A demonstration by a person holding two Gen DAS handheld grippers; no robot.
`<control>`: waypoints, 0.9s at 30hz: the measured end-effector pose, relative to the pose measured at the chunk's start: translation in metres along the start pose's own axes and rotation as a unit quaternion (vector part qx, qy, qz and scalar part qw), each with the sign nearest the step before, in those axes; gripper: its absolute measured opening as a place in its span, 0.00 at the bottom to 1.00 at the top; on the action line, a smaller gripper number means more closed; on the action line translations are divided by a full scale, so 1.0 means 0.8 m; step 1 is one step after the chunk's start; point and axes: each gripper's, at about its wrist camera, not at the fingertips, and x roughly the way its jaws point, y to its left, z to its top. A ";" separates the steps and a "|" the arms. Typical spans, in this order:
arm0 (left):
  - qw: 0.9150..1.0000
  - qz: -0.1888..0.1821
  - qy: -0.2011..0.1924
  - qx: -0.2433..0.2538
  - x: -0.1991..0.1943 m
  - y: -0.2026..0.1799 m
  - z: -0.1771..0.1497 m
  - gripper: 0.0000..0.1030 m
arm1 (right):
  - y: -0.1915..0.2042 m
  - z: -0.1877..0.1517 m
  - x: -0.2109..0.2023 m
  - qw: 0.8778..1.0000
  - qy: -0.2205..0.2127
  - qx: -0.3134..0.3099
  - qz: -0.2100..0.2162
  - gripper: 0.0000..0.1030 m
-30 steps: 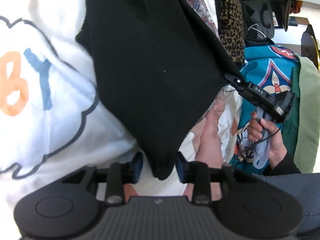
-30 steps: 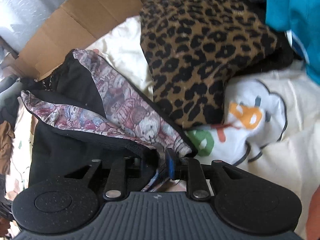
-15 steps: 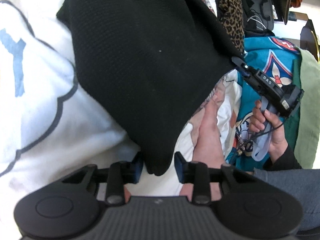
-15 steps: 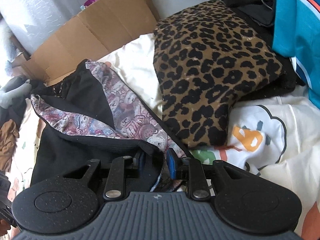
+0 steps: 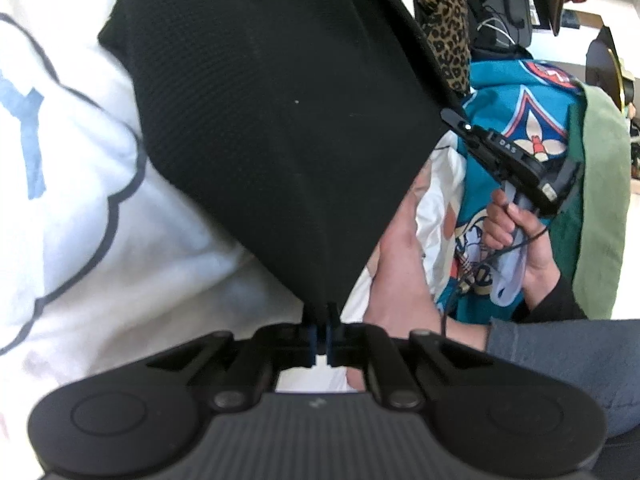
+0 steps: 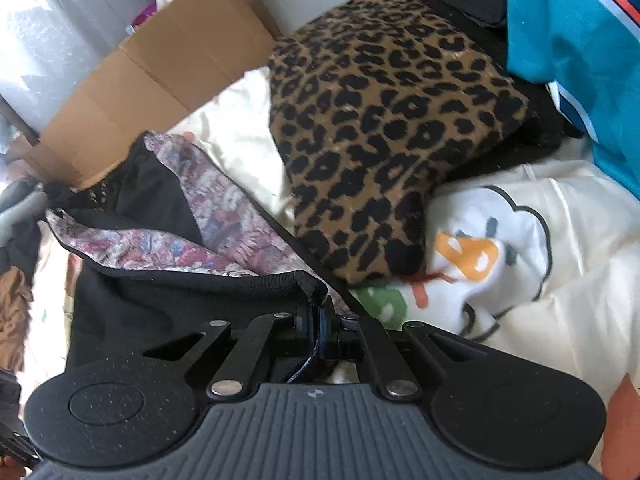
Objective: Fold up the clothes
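A black garment (image 5: pixel 280 120) with a patterned pink lining (image 6: pixel 224 216) is held stretched between both grippers above a white printed bedsheet (image 5: pixel 80 200). My left gripper (image 5: pixel 320 326) is shut on its bottom corner. My right gripper (image 6: pixel 318 320) is shut on its ribbed black hem (image 6: pixel 248 280); in the left wrist view the right gripper (image 5: pixel 452 114) grips the garment's right corner, held by a hand (image 5: pixel 516 232).
A leopard-print garment (image 6: pixel 384 120) lies on the sheet, with a teal jersey (image 6: pixel 580 40) to its right and a cardboard box (image 6: pixel 160 80) behind. A green cloth (image 5: pixel 600 200) and a bare foot (image 5: pixel 400 260) are to the right.
My left gripper's jaws closed onto the garment's bottom corner; they stood apart around it before. My right gripper closed tighter on the hem and lifted slightly.
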 end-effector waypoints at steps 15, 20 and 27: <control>0.997 0.074 0.021 0.028 0.030 -0.012 0.011 0.09 | -0.012 -0.009 0.028 0.999 0.031 0.013 -0.035 0.08; 0.995 0.094 0.025 0.031 0.013 -0.028 0.013 0.24 | -0.016 -0.005 0.008 0.999 0.022 0.016 -0.039 0.29; 0.988 0.135 0.025 0.072 -0.024 -0.063 0.043 0.35 | -0.010 -0.004 -0.017 0.999 -0.010 -0.005 -0.042 0.31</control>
